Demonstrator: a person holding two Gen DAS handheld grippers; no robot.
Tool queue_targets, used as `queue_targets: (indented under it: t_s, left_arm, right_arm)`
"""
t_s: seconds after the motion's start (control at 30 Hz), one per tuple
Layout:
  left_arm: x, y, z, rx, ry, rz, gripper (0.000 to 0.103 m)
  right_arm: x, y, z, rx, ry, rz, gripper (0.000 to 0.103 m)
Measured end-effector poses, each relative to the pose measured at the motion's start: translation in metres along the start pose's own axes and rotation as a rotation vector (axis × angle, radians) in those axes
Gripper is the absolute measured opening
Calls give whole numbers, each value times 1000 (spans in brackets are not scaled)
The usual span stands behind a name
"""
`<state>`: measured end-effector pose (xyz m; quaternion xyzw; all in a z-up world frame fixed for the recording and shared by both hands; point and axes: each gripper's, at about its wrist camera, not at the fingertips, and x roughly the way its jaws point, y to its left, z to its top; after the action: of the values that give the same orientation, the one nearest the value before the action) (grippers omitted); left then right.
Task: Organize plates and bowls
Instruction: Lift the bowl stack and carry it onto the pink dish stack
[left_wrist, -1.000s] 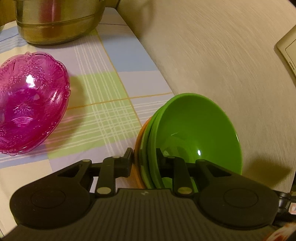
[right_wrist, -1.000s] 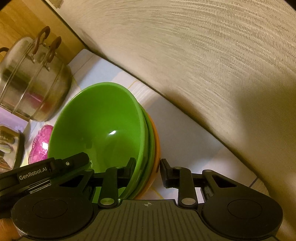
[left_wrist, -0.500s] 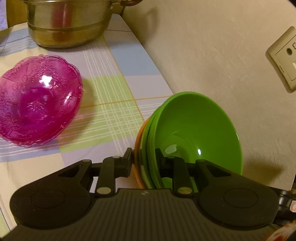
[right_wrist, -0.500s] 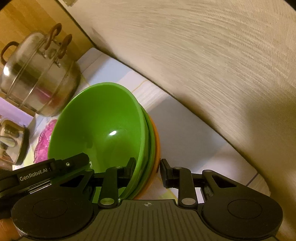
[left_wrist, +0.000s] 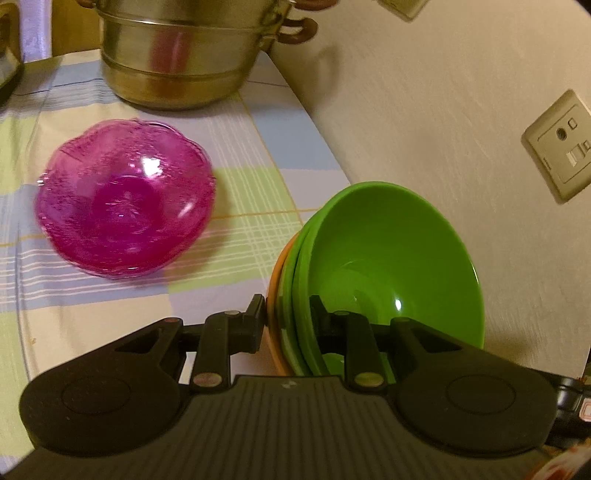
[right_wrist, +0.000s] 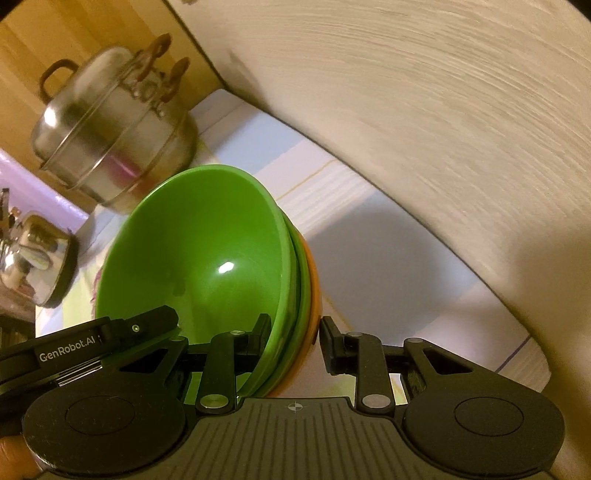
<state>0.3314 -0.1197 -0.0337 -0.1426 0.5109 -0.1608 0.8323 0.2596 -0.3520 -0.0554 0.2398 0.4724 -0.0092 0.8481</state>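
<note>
Our left gripper (left_wrist: 287, 314) has its fingers (left_wrist: 255, 307) clamped across the rims of the bowl stack (left_wrist: 388, 273): one finger outside against the orange bowl (left_wrist: 275, 295), the other inside the top green bowl. Our right gripper (right_wrist: 291, 332) grips the same stack (right_wrist: 207, 266) at another part of the rim. Its inner finger (right_wrist: 260, 330) presses the green wall. The outer one meets the orange edge (right_wrist: 316, 295). The other gripper's body, lettered GenRobot.AI, crosses the lower left of the right view.

The stack is three nested bowls, two green over one orange, tilted steeply with the mouth facing us. It is held between both grippers, above the checked cloth (left_wrist: 258, 155) on the counter.

Left of the left fingers, well apart, a pink glass bowl (left_wrist: 125, 199) sits upright on the cloth, slightly blurred. Beyond it a steel steamer pot (left_wrist: 184, 55) with brown handles stands at the far edge. In the right view the same pot (right_wrist: 110, 133) lies beyond the stack, lid on. A shiny kettle-like vessel (right_wrist: 37, 258) is further left.

Right of the fingers runs a pale textured wall (left_wrist: 424, 110), carrying a socket plate (left_wrist: 561, 147). A fingertip of ours (right_wrist: 14, 454) shows at the lower left corner of the right view.
</note>
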Motion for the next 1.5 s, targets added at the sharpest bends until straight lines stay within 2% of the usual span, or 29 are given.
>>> queue_targets:
  t_s: [0.53,0.87,1.13,1.5]
  left_arm:
    - [-55,55,-1,-82,-70,49,22]
    - [-80,86,23,-112,-117,97,22]
    - [-76,105,54,-130,-133,118,22]
    - [-49,124,89,-137,-122,158,22]
  right_arm:
    - [3,71,-9,-115,11,55,28]
    - [14,123,1,-179,26,106,28]
    - [36,156,24,-219,24,117,28]
    - [78,177,56,-228,42,132,28]
